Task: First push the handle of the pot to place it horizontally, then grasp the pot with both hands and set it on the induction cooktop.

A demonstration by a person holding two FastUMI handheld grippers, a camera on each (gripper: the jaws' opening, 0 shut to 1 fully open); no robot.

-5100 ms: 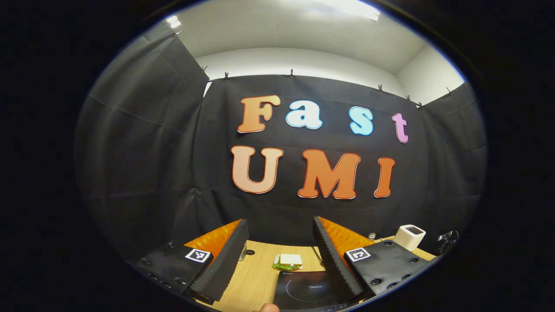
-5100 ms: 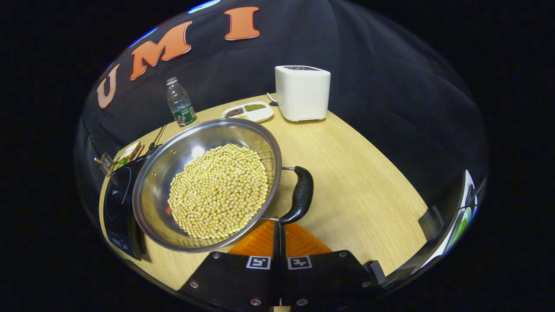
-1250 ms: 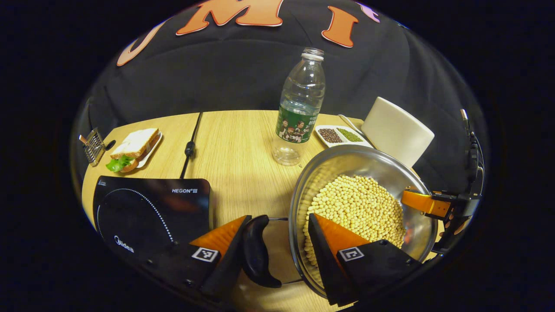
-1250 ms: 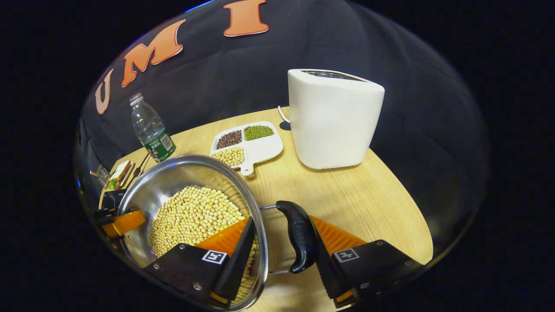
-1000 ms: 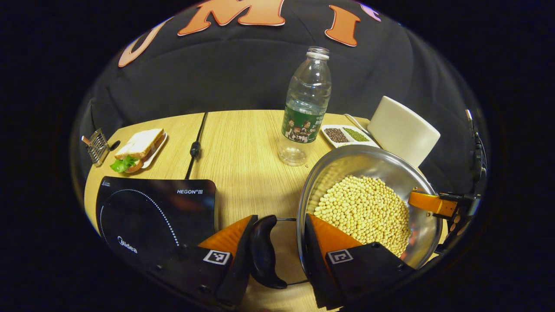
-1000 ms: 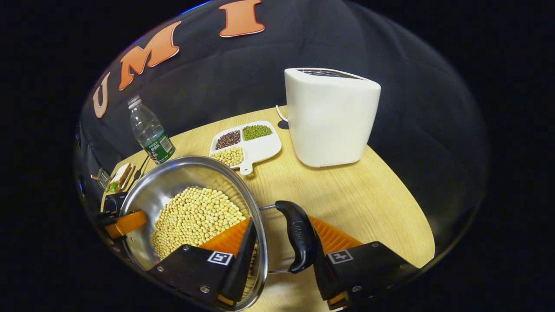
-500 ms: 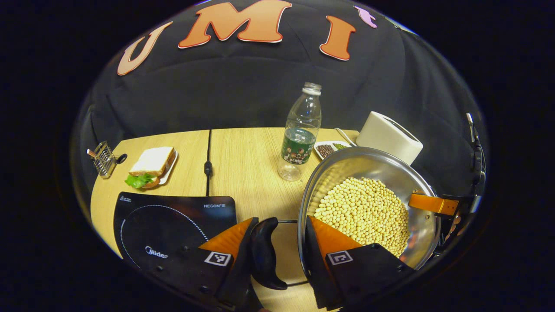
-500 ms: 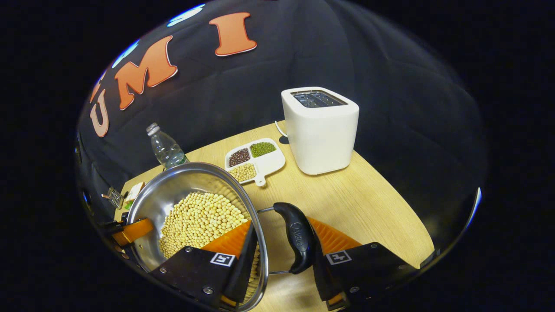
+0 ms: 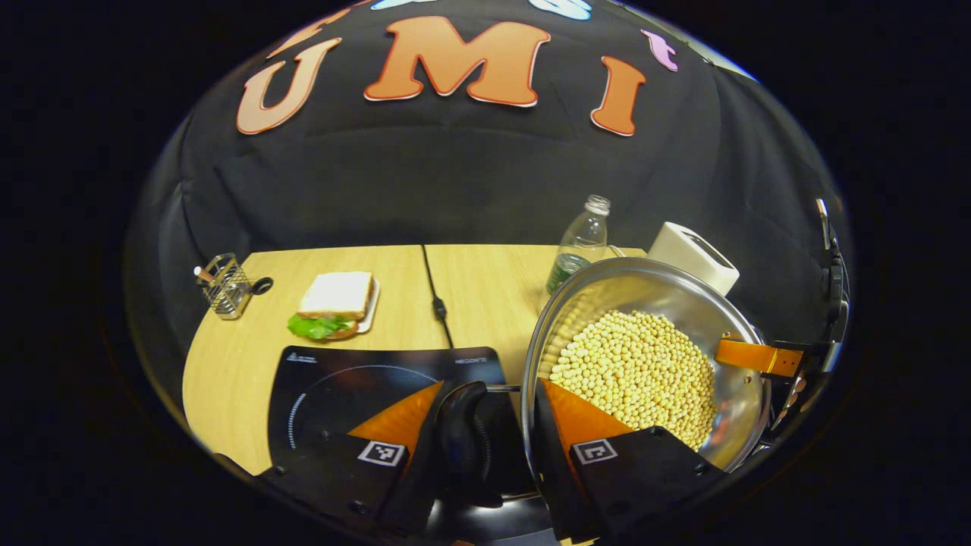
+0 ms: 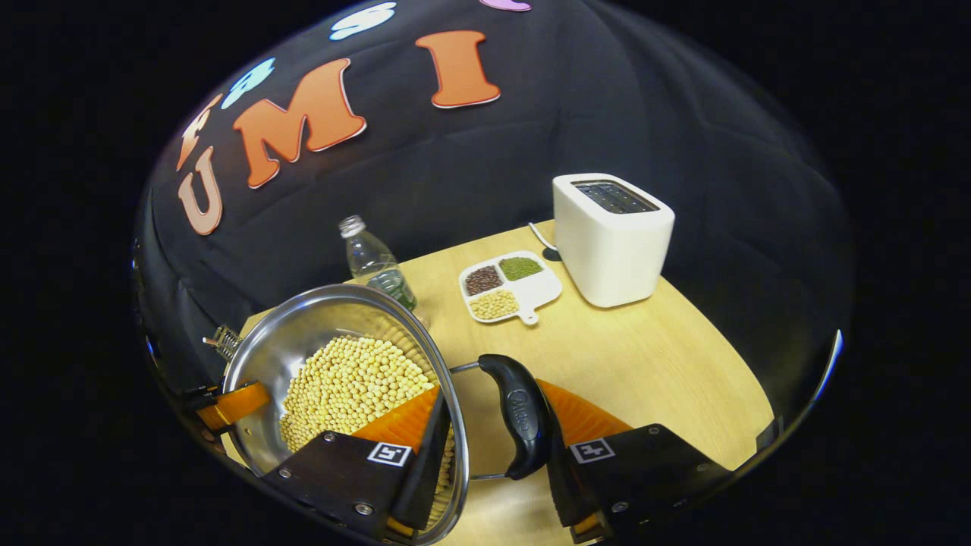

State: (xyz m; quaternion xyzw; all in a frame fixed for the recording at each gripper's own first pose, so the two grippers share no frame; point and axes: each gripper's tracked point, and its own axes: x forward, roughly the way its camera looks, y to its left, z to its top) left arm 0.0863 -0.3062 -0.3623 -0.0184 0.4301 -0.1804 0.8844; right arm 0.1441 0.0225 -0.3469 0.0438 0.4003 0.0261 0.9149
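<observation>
The pot (image 9: pixel 728 303), a steel bowl-shaped pan heaped with pale soybeans (image 9: pixel 633 371), hangs above the wooden table (image 9: pixel 243 356), carried between the two grippers. In the left gripper view, the left gripper (image 9: pixel 489 447) has its jaws clamped across the pot's rim and its black left handle (image 9: pixel 459 432): one finger lies outside the handle, the other inside the rim against the beans. That handle hangs over the right part of the induction cooktop (image 9: pixel 334 387), which lies near the front edge of the table; the pot's body is mostly to the right of the cooktop. At the pot's far rim the right gripper (image 9: pixel 758 356) shows with a finger reaching in over the beans.

In the right gripper view, the right gripper (image 10: pixel 493 440) is clamped the same way on the rim and the black right handle (image 10: pixel 520 421), with the left gripper (image 10: pixel 227 402) at the opposite rim.

A sandwich (image 9: pixel 334 303) on a plate and a wire holder (image 9: pixel 224 284) sit toward the table's back left corner. A water bottle (image 10: pixel 375 269), a divided dish of beans (image 10: pixel 508 284) and a white toaster (image 10: pixel 611 239) stand along the back edge toward the right
</observation>
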